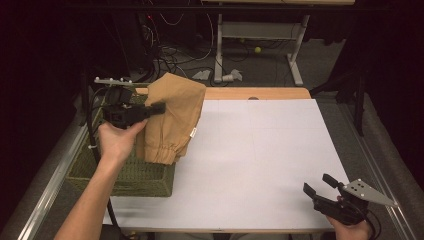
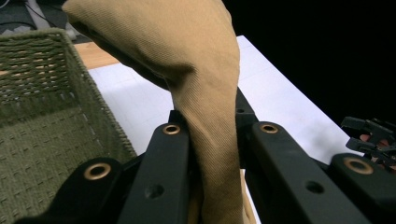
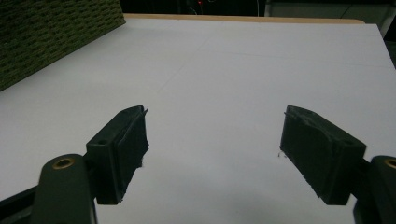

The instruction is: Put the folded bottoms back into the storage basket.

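Here my left gripper [image 1: 159, 106] clamps the tan cotton trousers [image 1: 172, 117], lifting them clear of the green woven basket [image 1: 145, 177] below; my right gripper [image 1: 319, 185] waits, jaws apart.

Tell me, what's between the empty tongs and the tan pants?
Nothing but bare white table top. In the high view it stretches from the right tongs to the tan pants, hanging from the left tongs.
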`<state>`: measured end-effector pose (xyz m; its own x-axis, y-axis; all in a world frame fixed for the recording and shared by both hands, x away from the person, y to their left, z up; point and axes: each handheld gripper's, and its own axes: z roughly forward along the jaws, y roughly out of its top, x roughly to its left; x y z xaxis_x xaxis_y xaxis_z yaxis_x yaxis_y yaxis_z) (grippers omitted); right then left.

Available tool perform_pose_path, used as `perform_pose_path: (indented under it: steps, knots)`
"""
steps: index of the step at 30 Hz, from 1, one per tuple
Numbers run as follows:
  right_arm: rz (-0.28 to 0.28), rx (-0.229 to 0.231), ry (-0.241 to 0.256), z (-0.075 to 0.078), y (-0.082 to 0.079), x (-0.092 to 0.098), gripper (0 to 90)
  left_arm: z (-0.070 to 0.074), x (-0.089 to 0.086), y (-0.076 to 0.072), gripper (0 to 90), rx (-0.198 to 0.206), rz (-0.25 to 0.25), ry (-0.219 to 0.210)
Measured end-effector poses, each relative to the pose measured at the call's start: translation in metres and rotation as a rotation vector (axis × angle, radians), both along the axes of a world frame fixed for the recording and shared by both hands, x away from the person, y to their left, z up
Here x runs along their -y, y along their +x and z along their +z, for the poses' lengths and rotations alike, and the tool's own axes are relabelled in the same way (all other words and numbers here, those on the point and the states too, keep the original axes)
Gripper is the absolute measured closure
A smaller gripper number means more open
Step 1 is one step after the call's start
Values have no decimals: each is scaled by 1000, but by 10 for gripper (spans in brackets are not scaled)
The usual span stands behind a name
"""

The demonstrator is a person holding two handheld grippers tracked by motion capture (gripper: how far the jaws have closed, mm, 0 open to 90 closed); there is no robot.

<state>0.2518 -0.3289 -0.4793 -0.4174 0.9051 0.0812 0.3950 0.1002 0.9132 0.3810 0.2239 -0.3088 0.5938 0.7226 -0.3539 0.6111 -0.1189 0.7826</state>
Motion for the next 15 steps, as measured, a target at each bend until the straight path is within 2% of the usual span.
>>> perform_pose_path:
  steps: [6, 15]
  knots:
    - [-1, 1, -1, 0, 0, 0, 237, 1, -13, -4, 794, 6, 23, -19]
    - [-1, 0, -1, 0, 0, 0, 237, 1, -30, -9, 795, 17, 62, -26]
